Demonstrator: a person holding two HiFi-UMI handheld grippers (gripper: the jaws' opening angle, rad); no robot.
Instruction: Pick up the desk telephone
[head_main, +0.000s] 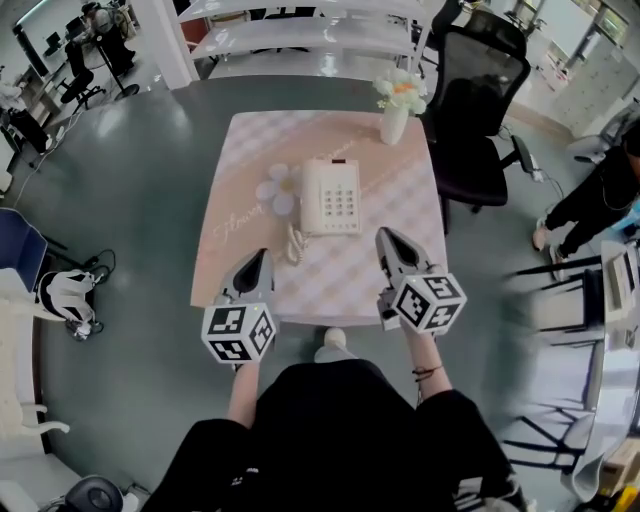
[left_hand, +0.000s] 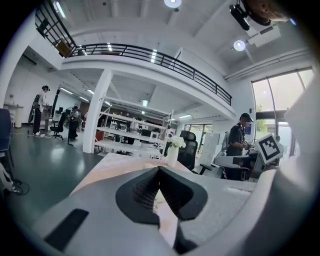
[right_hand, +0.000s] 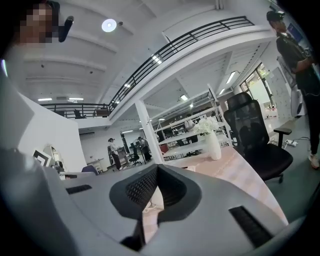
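A cream desk telephone (head_main: 331, 196) lies in the middle of the small pink checked table (head_main: 400, 215), its coiled cord (head_main: 294, 243) trailing off its near left corner. My left gripper (head_main: 263, 255) hovers over the table's near left part, shut and empty, short of the phone. My right gripper (head_main: 382, 236) is over the near right part, also shut with nothing in it, just right of the phone's near end. In the left gripper view the pads (left_hand: 150, 189) meet in a point; the same shows in the right gripper view at its pads (right_hand: 145, 186).
A white vase of flowers (head_main: 396, 106) stands at the table's far right; it shows in both gripper views (left_hand: 173, 152) (right_hand: 212, 140). A flower-shaped coaster (head_main: 279, 188) lies left of the phone. A black office chair (head_main: 481, 110) stands right of the table. A person (head_main: 598, 190) is at far right.
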